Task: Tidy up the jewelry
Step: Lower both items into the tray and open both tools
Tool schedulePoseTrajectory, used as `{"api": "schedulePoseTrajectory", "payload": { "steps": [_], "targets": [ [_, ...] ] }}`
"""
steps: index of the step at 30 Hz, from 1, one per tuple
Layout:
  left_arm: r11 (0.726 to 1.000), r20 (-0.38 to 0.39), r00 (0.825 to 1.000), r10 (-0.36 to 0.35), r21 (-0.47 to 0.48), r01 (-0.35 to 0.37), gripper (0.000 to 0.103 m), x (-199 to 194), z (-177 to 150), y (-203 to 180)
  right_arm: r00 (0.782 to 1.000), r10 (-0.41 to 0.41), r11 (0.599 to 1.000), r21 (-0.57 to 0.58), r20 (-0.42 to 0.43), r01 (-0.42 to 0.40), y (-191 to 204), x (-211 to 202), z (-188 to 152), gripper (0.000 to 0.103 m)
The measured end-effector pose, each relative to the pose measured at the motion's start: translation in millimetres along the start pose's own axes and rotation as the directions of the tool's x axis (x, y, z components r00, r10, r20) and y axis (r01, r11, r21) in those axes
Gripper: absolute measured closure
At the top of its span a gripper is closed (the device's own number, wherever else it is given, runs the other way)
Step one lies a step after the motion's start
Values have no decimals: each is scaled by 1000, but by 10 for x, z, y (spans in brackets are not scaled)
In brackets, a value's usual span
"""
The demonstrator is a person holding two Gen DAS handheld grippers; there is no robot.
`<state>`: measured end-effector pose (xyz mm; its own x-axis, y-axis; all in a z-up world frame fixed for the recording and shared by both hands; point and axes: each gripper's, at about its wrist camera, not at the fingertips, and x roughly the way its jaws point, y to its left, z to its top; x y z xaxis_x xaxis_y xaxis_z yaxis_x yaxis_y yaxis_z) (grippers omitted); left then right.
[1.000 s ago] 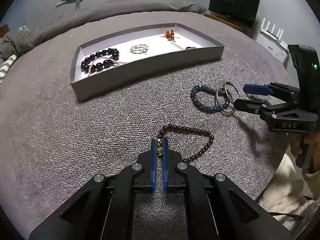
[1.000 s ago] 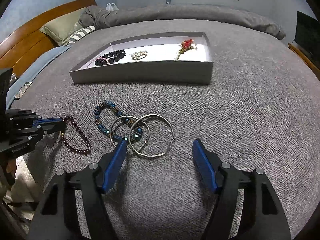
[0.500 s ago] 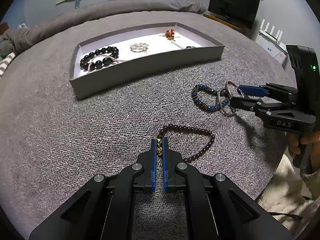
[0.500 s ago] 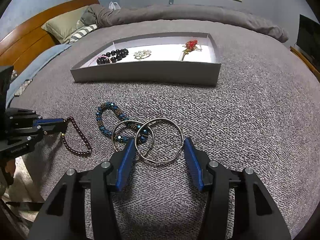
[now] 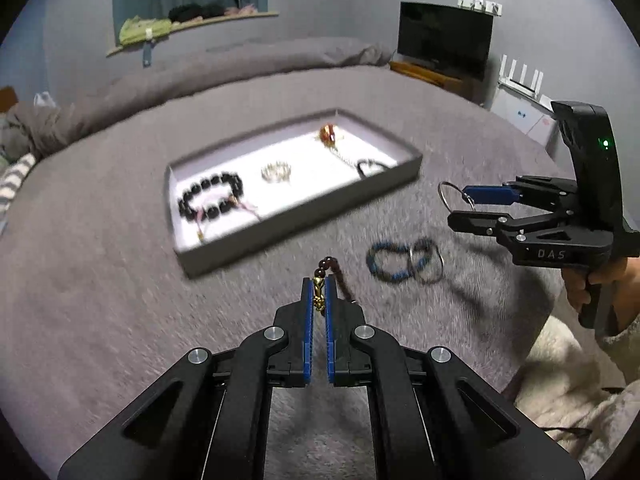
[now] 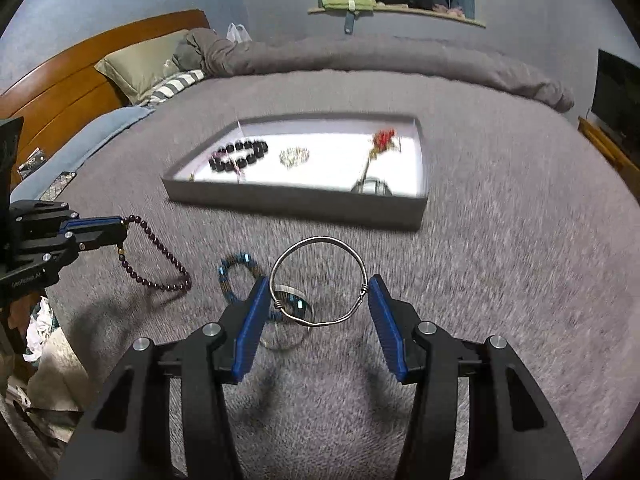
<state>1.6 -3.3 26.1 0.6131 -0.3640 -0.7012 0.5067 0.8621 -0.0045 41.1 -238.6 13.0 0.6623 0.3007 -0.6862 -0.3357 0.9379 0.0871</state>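
Two claws are mine, one in each hand. My left claw (image 5: 319, 280) is pinched tight on the gold clasp of a dark red bead string (image 6: 160, 254). In the left wrist view the clasp sits between the blue pads just below the middle of the frame. In the right wrist view, the beads hang in a loop from that claw at the left side and the low end of the loop seems to touch the gray bedspread (image 6: 500, 240).

My right claw (image 6: 318, 298) holds a silver wire bangle (image 6: 318, 280) between its blue pads. The pads press on the two sides of the ring, so they stand wide apart with the ring between them. In the left wrist view this claw is at the right side, up off the bed, and the bangle (image 5: 452, 196) sticks out from its tips.

A blue bead bracelet (image 5: 386, 262) and a second silver ring (image 5: 428, 266) lie on the bedspread, touching each other, right of the middle in the left wrist view.

The gray tray (image 6: 296, 200) sits farther up the bed, above the middle of both frames. Inside it lie a black bead bracelet (image 5: 210, 200) on the left, a small sparkly piece (image 5: 276, 172) in the middle, and a red brooch (image 6: 384, 138) toward the right. The tray looks blurry in both views.
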Motion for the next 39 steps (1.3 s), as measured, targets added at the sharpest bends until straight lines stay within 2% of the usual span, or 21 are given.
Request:
{"api": "schedulePoseTrajectory", "payload": {
  "steps": [6, 11, 17, 23, 32, 39],
  "targets": [
    [1000, 54, 998, 21, 1, -21, 98, -45, 338, 159, 999, -4, 1000, -11, 39, 5, -35, 59, 346, 52],
    [1000, 96, 995, 3, -21, -1, 98, 24, 668, 285, 999, -17, 1000, -15, 44, 18, -64, 284, 609, 52],
    [995, 76, 996, -45, -87, 52, 98, 425, 954, 423, 1000, -21, 999, -28, 15, 22, -38, 636, 814, 52],
    [978, -17, 995, -94, -189, 89, 98, 958, 886, 571, 998, -9, 1000, 1, -55, 10, -52, 991, 905, 52],
    [988, -96, 995, -34, -152, 19, 98, 1237, 772, 603, 984, -32, 999, 2, -177, 33, -41, 1337, 936, 52],
    [990, -139, 990, 7, -140, -26, 98, 1384, 712, 649, 978, -48, 999, 15, -201, 52, -78, 1394, 929, 52]
  ]
}}
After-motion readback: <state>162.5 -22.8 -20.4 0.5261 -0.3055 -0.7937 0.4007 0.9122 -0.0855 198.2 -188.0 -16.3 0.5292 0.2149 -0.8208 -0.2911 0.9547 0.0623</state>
